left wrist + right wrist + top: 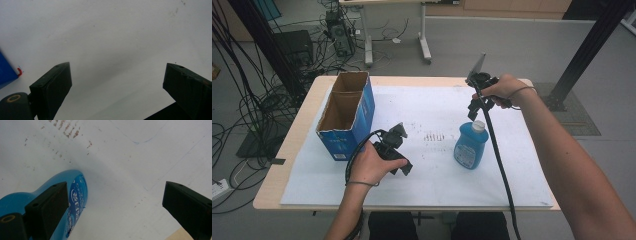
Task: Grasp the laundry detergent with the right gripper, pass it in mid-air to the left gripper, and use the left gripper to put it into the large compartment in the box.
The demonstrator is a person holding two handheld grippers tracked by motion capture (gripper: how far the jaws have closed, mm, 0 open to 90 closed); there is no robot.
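A blue plastic bottle (471, 145) with a white cap stands upright on the white sheet (437, 105), right of centre. My right gripper (474, 111) hovers just behind and above its cap, open, with nothing between the jaws. In the right gripper view the bottle (75, 192) shows past the left jaw, off to the side of the open gripper (115, 200). My left gripper (404, 170) sits low over the sheet at the front, left of the bottle. Its jaws stand wide apart in the left gripper view, over bare sheet, so the gripper (117, 80) is open.
An open blue cardboard box (346, 114) with two compartments stands at the table's left side; a corner of the box (7, 72) shows at the left gripper view's edge. Brown smudges (434, 136) mark the sheet's middle. The wooden table edge (277, 165) frames the sheet.
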